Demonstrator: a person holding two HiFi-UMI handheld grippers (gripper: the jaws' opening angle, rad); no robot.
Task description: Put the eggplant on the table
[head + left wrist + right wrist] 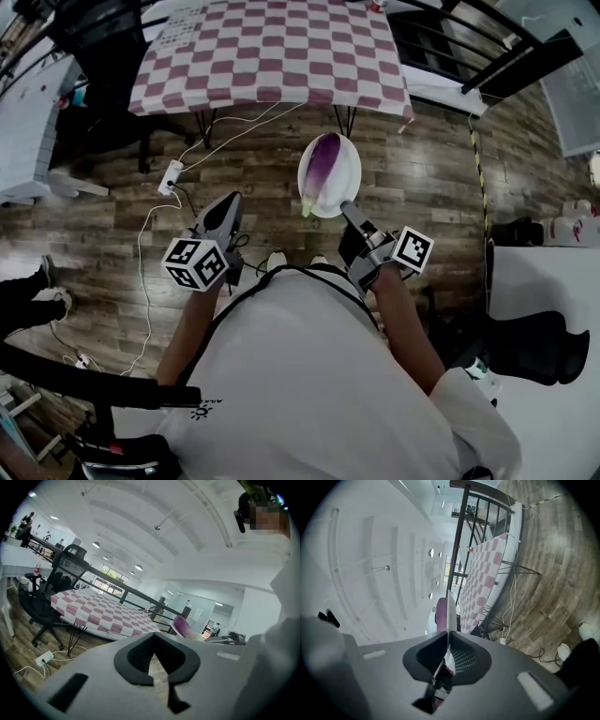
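A purple eggplant (323,161) lies on a white plate (348,174) carried above the wooden floor. My right gripper (349,211) is shut on the plate's near rim. In the right gripper view the plate (450,613) stands edge-on between the jaws, with the eggplant (440,613) on its left face. My left gripper (225,208) hangs to the plate's left, shut and holding nothing. Its own view shows the jaw tips (152,637) meeting and the eggplant (183,626) off to the right. The table with the red-and-white checked cloth (272,47) stands ahead, beyond the plate.
A white power strip (171,176) and cables lie on the floor in front of the table. A black office chair (103,56) stands at the table's left end. Black railing (469,47) runs behind it on the right. A white desk (544,309) is at my right.
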